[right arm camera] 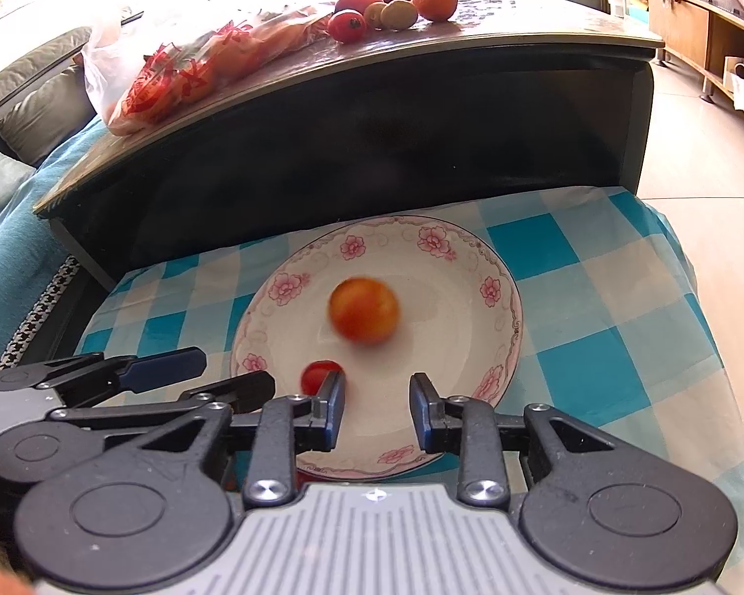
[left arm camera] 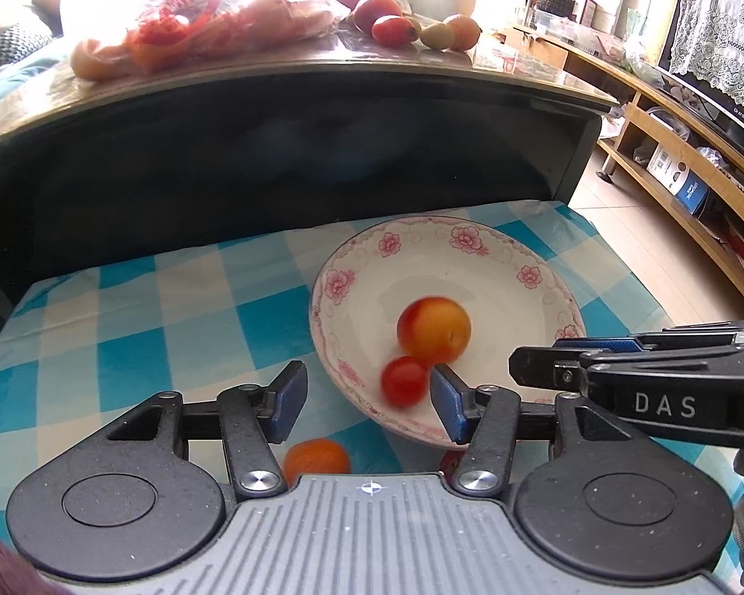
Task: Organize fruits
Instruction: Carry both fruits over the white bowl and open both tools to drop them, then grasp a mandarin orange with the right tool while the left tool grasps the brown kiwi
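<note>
We held both the left gripper and right gripper with fingers spread and empty over the plate, where a peach and tomato lay, and the orange on the cloth needed a gentle pinch next.

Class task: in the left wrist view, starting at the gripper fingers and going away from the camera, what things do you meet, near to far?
Orange fruit on the cloth → small red tomato → large orange-red fruit → far plate rim → dark table edge → fruit pile on the tabletop.
</note>
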Available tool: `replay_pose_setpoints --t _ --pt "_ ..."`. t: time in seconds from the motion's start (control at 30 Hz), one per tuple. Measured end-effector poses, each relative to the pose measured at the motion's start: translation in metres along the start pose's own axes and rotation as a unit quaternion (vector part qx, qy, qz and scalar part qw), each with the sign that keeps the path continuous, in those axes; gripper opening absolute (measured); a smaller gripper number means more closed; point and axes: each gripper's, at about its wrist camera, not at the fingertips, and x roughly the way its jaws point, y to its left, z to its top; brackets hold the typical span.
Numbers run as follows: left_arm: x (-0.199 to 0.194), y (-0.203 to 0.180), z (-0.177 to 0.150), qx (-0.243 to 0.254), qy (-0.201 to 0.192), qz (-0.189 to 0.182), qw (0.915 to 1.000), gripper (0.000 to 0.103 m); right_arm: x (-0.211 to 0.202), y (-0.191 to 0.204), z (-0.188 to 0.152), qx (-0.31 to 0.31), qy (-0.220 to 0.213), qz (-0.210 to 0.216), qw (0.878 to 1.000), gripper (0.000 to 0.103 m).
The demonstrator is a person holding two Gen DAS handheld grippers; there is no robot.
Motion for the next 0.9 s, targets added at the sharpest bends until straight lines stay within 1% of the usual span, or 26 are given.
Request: replay_pose_setpoints --t 0.23,0.4,0.57,0.77,0.9 --pt "-0.015 0.009 -0.012 0.006 0.004 0.007 1.0000 0.065 -0.016 0.016 -0.009 -0.012 0.003 0.010 1.000 0.034" --pt "-0.020 0.024 -0.023 -0.012 0.019 0.008 0.9997 0.066 -0.023 0.023 -0.019 -0.015 0.013 0.011 1.000 0.035" --pt "-0.027 0.035 -0.029 -0.030 0.023 0.013 0.9992 0.066 -0.027 0.029 -0.032 -0.017 0.025 0.009 0.999 0.035" --pt "-0.023 0.050 -0.034 -0.049 0.036 0.022 0.9979 0.066 -0.032 0.031 -0.042 -0.010 0.035 0.013 0.999 0.036" --pt "-0.014 0.054 -0.038 -0.045 0.044 0.026 0.9976 0.063 -0.032 0.033 -0.046 -0.012 0.041 0.015 0.999 0.037"
